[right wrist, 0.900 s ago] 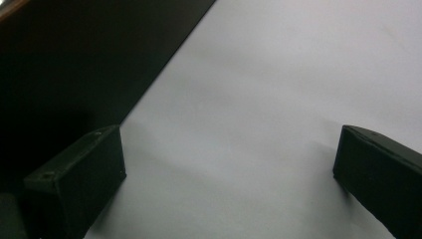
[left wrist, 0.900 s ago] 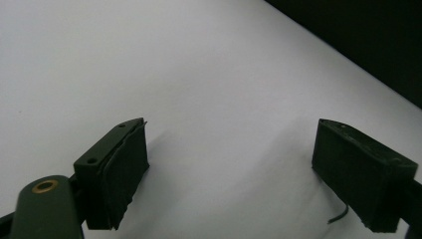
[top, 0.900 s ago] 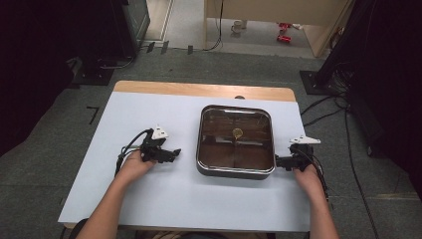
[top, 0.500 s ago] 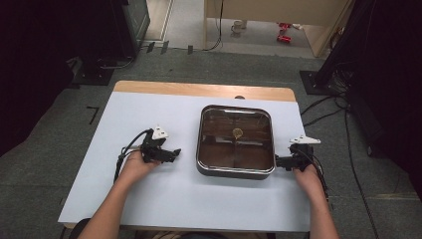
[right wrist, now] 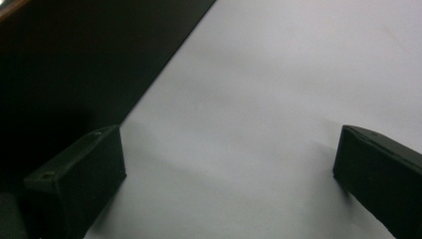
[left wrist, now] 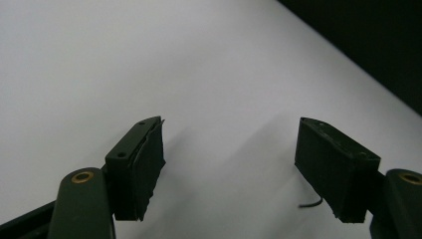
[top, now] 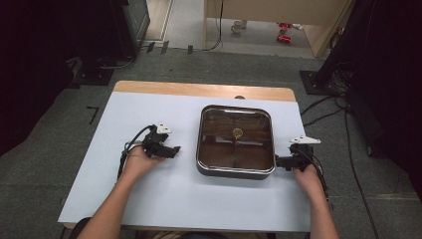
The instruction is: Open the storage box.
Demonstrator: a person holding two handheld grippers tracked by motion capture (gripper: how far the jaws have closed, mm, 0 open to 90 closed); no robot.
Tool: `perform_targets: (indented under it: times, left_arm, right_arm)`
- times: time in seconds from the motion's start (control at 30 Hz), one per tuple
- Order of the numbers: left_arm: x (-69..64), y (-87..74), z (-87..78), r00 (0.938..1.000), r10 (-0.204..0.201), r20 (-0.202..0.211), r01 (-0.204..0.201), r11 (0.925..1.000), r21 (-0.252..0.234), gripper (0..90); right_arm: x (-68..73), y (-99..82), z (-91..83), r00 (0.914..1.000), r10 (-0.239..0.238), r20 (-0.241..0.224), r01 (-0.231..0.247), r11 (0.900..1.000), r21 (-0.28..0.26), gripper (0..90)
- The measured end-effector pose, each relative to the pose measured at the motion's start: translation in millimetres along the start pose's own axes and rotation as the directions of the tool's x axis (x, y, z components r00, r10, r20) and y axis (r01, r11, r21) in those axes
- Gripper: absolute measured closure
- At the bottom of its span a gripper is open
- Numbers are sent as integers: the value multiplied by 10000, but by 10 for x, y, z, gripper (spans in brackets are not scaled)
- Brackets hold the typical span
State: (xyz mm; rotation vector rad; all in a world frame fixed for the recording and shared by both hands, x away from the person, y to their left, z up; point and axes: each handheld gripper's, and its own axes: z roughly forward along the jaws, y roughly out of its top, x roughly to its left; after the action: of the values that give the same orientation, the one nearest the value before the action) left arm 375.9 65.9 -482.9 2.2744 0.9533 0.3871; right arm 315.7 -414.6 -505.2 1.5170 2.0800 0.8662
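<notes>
Nearest the person, two forearms come up from the bottom edge of the high view onto the white desk (top: pixel 149 199). The left hand (top: pixel 141 160) holds the left gripper (top: pixel 175 149) low over the desk, pointing across toward the pan and well apart from it. In the left gripper view its two black jaws stand apart with nothing between them, only bare white surface showing in the gap.

The right hand (top: pixel 306 177) holds the right gripper (top: pixel 277 162) at the other side, its tips just beside the near right corner of the pan; whether they touch the rim cannot be told. In the right gripper view the jaws stand wide apart and hold nothing, white desk lying between them and a dark wall rising at the left.

Between the two grippers, a little farther out, sits the square pan (top: pixel 235 172), dark inside with a shiny metal rim and rounded corners. A small round golden piece (top: pixel 237 132) lies in its far half.

Beyond the pan a strip of bare wood (top: pixel 199 89) edges the desk.
</notes>
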Motion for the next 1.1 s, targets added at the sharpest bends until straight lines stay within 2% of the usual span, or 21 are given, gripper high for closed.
perform_targets:
  times: [0.07, 0.1, 0.13, 0.2, 0.23, 0.3, 0.4, 0.47, 0.73, 0.83, 0.87, 0.97, 1.0, 1.03, 1.1]
  left_arm:
    - [13, 40, -39, 9999, -123, -25, 123, 9996, -268, 277]
    - [26, 74, -60, 9998, -142, 163, 147, 9995, -276, 318]
    - [31, 95, -68, 9995, -166, 276, 173, 9995, -253, 311]
    - [52, 174, -107, 9958, -394, 822, 420, 9987, -304, 305]
    - [56, 227, -134, 9921, -524, 1139, 576, 9974, -432, 305]
    - [50, 259, -149, 9910, -473, 1254, 528, 9978, -413, 305]
    - [3, 378, -217, 9907, -91, 1361, 162, 9986, -505, 304]
    - [-26, 487, -272, 9864, -8, 1646, 117, 9978, -655, 301]
    - [-163, 742, -382, 9772, 554, 2047, -344, 9939, -1048, 311]
    - [-224, 823, -392, 9726, 751, 2199, -538, 9934, -1011, 312]
    - [-268, 883, -398, 9689, 856, 2322, -617, 9922, -1085, 311]
    - [-317, 958, -391, 9652, 962, 2432, -706, 9912, -1120, 312]
    - [-363, 1013, -377, 9622, 1120, 2483, -853, 9896, -1161, 311]
    - [-363, 1013, -377, 9622, 1120, 2483, -853, 9896, -1161, 311]
    - [-420, 1076, -351, 9579, 1217, 2600, -914, 9879, -1255, 313]
  right_arm:
    - [0, 0, 0, 10000, -1, -1, 1, 10000, -1, 0]
    - [0, 0, 0, 10000, 1, -1, -1, 10000, 0, 0]
    - [0, 0, 0, 10000, -1, -2, 1, 10000, 0, 0]
    - [0, 0, 0, 10000, -3, -3, 3, 10000, -3, 0]
    - [0, 0, 0, 10000, 1, -2, -1, 10000, 0, 0]
    - [0, 0, 0, 10000, 2, -3, -2, 10000, -1, 0]
    - [0, -1, 0, 10000, 4, -2, -4, 10000, -1, 0]
    - [-1, 0, 0, 10000, 4, -5, -4, 10000, 1, 0]
    - [-1, -1, 0, 10000, 9, -6, -9, 10000, -1, 0]
    - [-1, 0, 0, 10000, 6, -7, -6, 10000, 0, 0]
    - [0, -1, 0, 10000, 14, -9, -14, 10000, 3, 0]
    - [-1, -1, 0, 10000, 4, -12, -4, 10000, -1, 0]
    - [-2, -1, 0, 10000, -9, -12, 9, 10000, -6, 0]
    - [-2, -1, 0, 10000, -9, -12, 9, 10000, -6, 0]
    - [-2, -1, 0, 10000, -12, -11, 12, 10000, -7, 0]
